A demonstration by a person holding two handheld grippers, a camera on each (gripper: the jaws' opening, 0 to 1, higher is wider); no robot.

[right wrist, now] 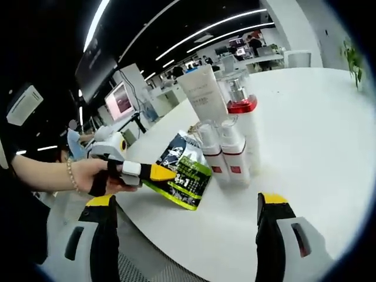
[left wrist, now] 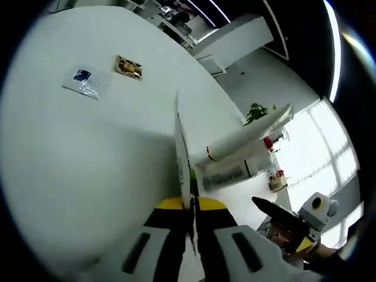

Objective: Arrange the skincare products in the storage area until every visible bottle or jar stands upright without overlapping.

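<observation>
Clamping my left gripper (right wrist: pixel 154 172) on one green-black sachet (right wrist: pixel 183 169), frame centre-left; my right gripper (right wrist: pixel 188 232) gapes wide. Two small bottles (right wrist: pixel 223 153), one tube (right wrist: pixel 204 97), one red-collared bottle (right wrist: pixel 241 108) stand centre.

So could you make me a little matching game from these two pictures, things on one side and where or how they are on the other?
Things:
1. black and green pouch
2. tall white tube
3. small blue packet
4. right gripper

States:
A. open, holding nothing
B. standing upright beside the bottles
C. lying flat next to a gold packet
D. pinched at its edge by the left gripper

Pairs: 1-D, 2-B, 3-C, 4-A
</observation>
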